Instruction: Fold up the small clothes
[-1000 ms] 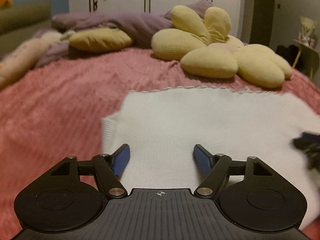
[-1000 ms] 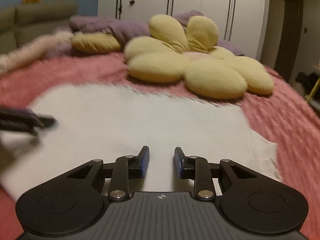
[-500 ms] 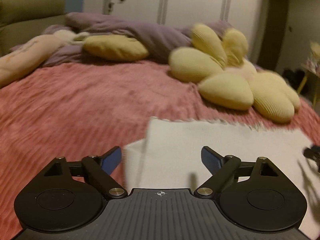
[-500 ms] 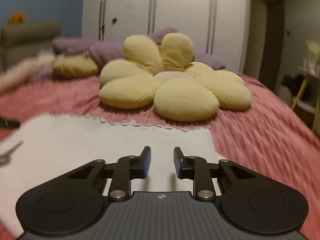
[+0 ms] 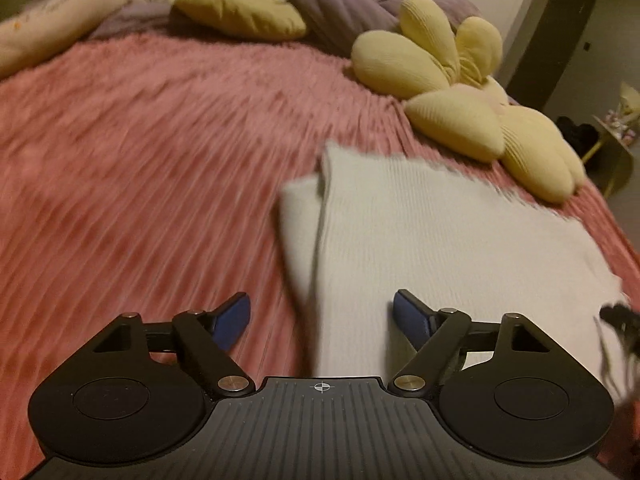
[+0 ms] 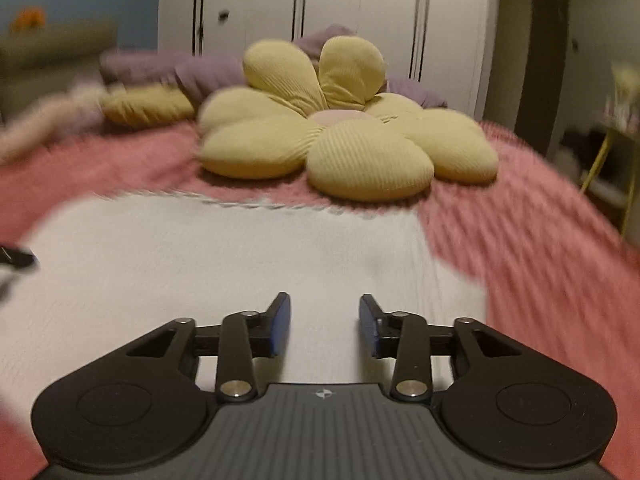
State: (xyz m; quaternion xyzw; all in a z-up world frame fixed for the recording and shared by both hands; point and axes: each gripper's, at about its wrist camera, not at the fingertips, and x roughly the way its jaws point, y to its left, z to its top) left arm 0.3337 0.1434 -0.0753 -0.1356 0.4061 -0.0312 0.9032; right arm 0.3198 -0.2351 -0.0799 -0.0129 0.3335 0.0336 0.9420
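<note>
A white knit garment (image 5: 440,240) lies flat on the pink bedspread (image 5: 140,160), with a narrower layer showing along its left edge. My left gripper (image 5: 320,300) hovers over that left edge, its jaws wide and closing a little; the cloth's edge lies under the gap, and the pads do not press on it. My right gripper (image 6: 324,299) hangs over the garment (image 6: 200,260) near its right side, its jaws opening with nothing between them. Each gripper shows as a dark blur at the other view's edge: the right (image 5: 618,320), the left (image 6: 16,258).
A yellow flower-shaped cushion (image 6: 340,132) sits just beyond the garment. A yellow pillow (image 5: 240,12), a purple blanket (image 5: 332,4) and a pale long pillow (image 5: 60,20) lie at the bed's far side. White wardrobe doors (image 6: 320,8) stand behind. A small side table (image 5: 616,148) is off the bed's right.
The left gripper has swung left and rolled, so the garment's left edge now sits under it. The right gripper's jaws have spread apart and it has shifted slightly.
</note>
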